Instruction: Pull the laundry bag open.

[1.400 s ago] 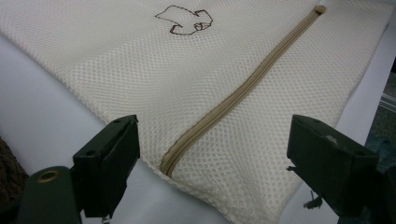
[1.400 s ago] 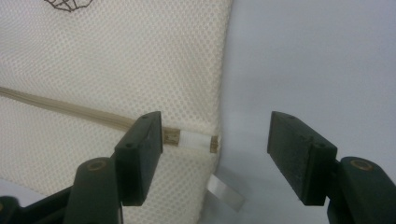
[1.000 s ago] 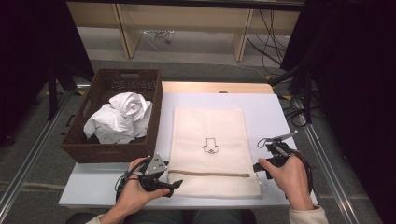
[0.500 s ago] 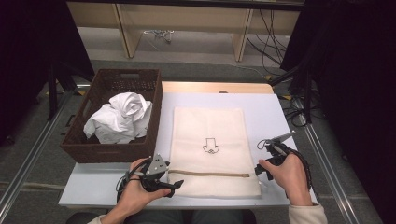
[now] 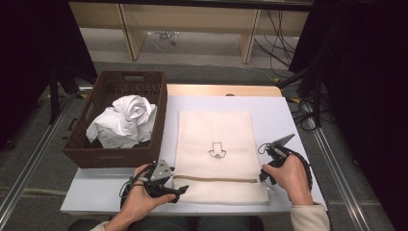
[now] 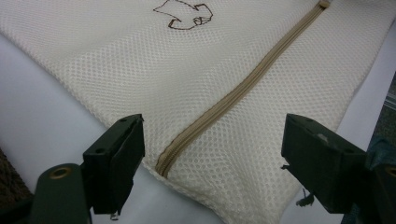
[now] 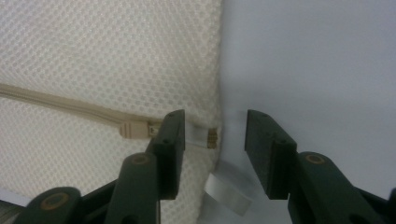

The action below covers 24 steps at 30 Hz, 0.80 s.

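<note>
While you held both grippers at the near edge of the bench [image 5: 288,115], the cream mesh bag [image 5: 216,130] lay flat down the middle of its pale, smooth top, a long rectangle of fine honeycomb weave with a small dark outline figure [image 5: 216,150] stitched near its centre. Its tan zipper [image 5: 214,179] ran straight across the bag close to the near end.

Your left gripper [image 5: 166,185] sat at the bag's near left corner with its black, blocky jaws spread wide, the zipper's closed end lying between them in the left gripper view [image 6: 163,163] and neither pad touching the mesh.

Your right gripper [image 7: 212,154] stood at the bag's right edge, where the zipper's pull [image 7: 135,129] ended. Its jaws had just been closing and stayed partly apart, straddling the bag's edge and the zipper's stop [image 7: 211,137], pressing on nothing.

At the far left corner of the bench stood a dark woven basket [image 5: 96,154], rectangular with slotted walls, holding a crumpled white cloth [image 5: 122,122].
</note>
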Each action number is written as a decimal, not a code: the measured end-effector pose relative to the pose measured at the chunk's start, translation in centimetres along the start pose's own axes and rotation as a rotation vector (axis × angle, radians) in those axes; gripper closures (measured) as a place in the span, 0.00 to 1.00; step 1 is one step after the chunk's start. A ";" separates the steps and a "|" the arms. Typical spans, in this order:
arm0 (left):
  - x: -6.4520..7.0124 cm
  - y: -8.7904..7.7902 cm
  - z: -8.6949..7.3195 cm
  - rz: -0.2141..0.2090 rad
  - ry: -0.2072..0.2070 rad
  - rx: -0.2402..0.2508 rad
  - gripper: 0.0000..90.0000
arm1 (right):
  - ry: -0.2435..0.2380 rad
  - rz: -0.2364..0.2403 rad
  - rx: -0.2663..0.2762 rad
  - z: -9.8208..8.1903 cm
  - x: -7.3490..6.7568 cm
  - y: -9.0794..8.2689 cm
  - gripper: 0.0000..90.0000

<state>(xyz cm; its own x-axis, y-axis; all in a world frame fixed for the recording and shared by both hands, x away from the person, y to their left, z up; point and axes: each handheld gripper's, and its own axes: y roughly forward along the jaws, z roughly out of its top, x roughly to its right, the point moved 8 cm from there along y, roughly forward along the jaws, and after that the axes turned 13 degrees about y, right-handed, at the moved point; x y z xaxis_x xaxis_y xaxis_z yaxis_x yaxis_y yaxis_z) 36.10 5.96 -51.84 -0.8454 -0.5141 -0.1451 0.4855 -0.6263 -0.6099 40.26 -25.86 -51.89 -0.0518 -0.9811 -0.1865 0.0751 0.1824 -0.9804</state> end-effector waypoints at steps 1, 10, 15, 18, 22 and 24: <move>0.0 0.0 0.0 -0.002 0.001 0.002 0.24 | 0.045 -0.005 -0.022 -0.2 -0.5 0.0 0.69; 0.0 0.0 -0.1 -0.001 0.001 -0.002 0.24 | -0.027 -0.030 -0.028 0.0 -0.5 0.8 0.71; -0.1 0.0 -0.2 0.005 0.006 -0.003 0.24 | -0.024 -0.039 -0.015 0.0 -0.7 1.1 0.68; -0.1 0.0 -0.1 -0.007 0.023 0.001 0.24 | 0.025 -0.062 -0.068 -0.4 -1.0 0.8 0.71; -0.1 0.0 -0.2 -0.013 0.023 -0.003 0.24 | 0.023 -0.061 -0.071 -0.3 -1.5 1.0 0.80; -0.1 0.0 -0.2 -0.012 0.023 -0.001 0.24 | -0.009 -0.054 -0.063 -0.1 -1.4 1.0 0.82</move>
<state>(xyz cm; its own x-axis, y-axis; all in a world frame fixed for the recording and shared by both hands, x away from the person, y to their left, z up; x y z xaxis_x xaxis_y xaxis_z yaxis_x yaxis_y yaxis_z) 36.14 6.14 -51.92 -0.8561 -0.4929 -0.1553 0.4749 -0.6319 -0.6126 40.29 -24.28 -52.66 -0.0453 -0.9901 -0.1325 0.0096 0.1322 -0.9912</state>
